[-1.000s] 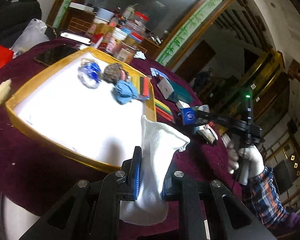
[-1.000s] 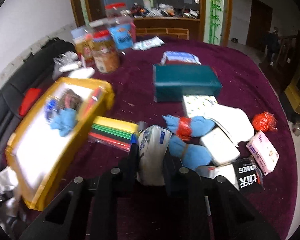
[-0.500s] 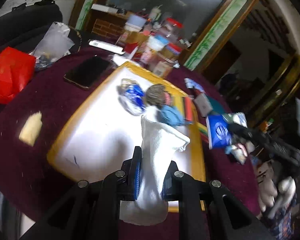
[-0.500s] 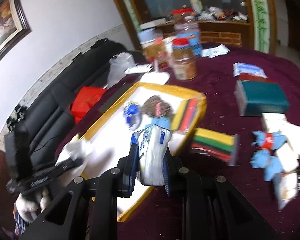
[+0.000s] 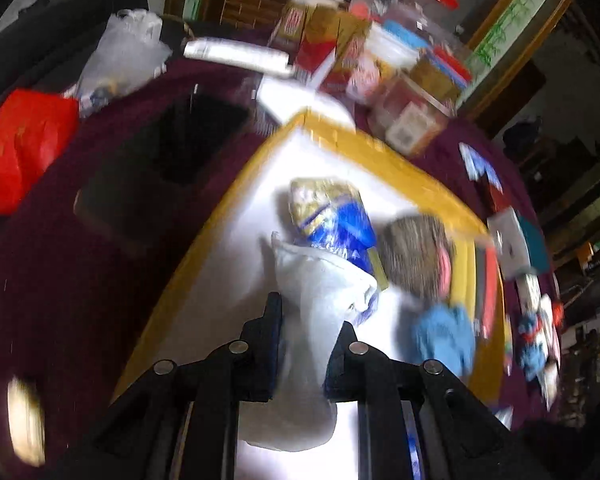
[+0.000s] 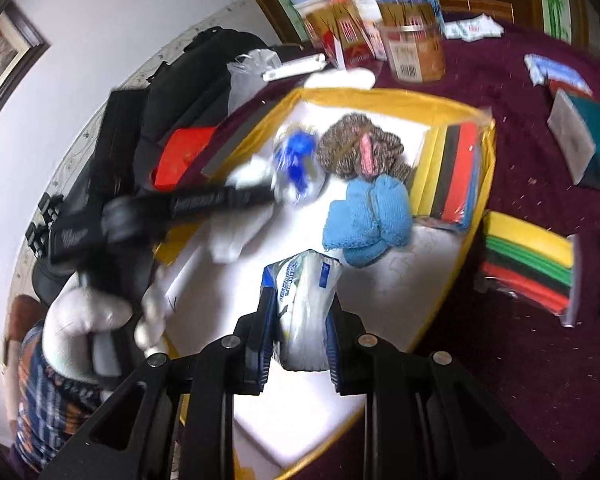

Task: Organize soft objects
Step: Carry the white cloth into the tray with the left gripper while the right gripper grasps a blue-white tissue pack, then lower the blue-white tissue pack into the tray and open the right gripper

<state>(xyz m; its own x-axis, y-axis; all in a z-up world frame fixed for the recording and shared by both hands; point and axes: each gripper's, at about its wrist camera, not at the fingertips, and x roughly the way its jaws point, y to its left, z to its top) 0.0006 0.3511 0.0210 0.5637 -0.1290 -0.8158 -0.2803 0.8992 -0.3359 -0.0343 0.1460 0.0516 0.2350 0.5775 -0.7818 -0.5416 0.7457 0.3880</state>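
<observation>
My left gripper holds a white cloth over the white floor of the yellow-rimmed tray; its jaws are opening with the cloth still between the pads. In the right wrist view the left gripper reaches in from the left with the cloth hanging below it. My right gripper is shut on a white plastic packet with blue print, above the tray. In the tray lie a blue-and-gold packet, a brown knit bundle and a blue knit bundle.
Coloured felt sheets lean against the tray's right side, and another pack lies on the maroon cloth outside. Jars and boxes crowd the far edge. A red bag and a black phone lie to the left. A gloved hand holds the left gripper.
Both grippers have swung over the tray with their loads. The left one came from the tray's near edge, the right one from the table at the right. The views are more blurred now.
</observation>
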